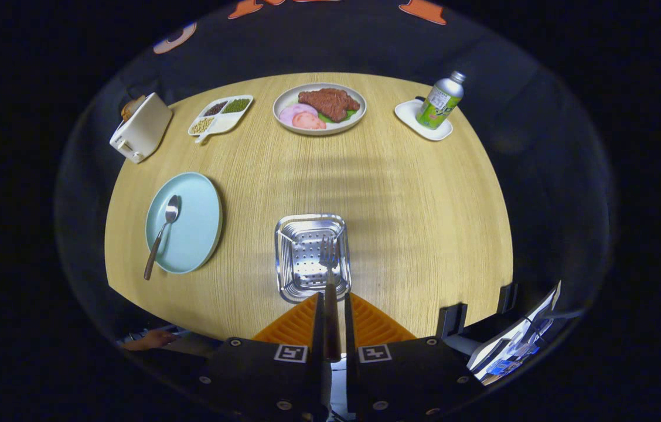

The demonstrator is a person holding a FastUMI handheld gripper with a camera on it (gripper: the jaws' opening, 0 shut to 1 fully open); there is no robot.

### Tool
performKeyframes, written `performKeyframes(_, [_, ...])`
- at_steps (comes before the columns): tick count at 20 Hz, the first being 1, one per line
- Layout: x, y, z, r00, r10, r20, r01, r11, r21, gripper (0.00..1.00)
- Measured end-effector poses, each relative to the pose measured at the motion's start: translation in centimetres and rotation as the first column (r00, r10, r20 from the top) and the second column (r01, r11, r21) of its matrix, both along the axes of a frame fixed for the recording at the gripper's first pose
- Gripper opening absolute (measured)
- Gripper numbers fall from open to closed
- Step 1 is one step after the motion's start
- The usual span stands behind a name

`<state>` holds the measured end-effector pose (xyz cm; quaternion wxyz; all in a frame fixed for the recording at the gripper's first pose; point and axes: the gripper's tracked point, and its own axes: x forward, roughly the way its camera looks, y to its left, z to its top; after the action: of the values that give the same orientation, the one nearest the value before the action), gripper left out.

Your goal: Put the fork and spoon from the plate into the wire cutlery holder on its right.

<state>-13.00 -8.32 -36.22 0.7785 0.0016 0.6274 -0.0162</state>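
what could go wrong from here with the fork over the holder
1. The gripper pinches only the end of the fork handle, so the fork might swing or slip before release.
2. The tines hang over the cutlery holder near its right wall; a drop from here may catch the rim and bounce onto the table.
3. The spoon overhangs the blue plate rim and could tip off when grabbed.

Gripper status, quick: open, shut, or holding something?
Gripper: shut on the fork, both fingers clamped on its handle, tines over the cutlery holder.
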Motion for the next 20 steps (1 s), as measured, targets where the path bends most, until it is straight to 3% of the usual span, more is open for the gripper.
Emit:
performKeyframes(3, [2.7, 0.5, 2.1, 0.988, -0.055, 0.141, 0.052, 0.998, 0.025, 0.21])
performKeyframes(6, [6.2, 1.1, 5.8, 0.931, -0.058, 0.360, 0.044, 0.998, 0.047, 0.30])
performKeyframes(7, [7.4, 1.2, 7.4, 0.898, -0.067, 0.434, 0.050, 0.997, 0.051, 0.31])
performKeyframes(10, [10.2, 2.2, 12.1, 0.782, -0.102, 0.614, 0.065, 0.994, 0.083, 0.54])
performKeyframes(14, [12.4, 3.5, 17.3, 0.619, -0.113, 0.777, 0.069, 0.994, 0.089, 0.75])
performKeyframes(16, [12.9, 4.5, 19.3, 0.558, -0.106, 0.823, 0.075, 0.994, 0.077, 0.81])
performKeyframes(20, [13.4, 7.0, 22.1, 0.469, -0.088, 0.879, 0.080, 0.995, 0.056, 0.88])
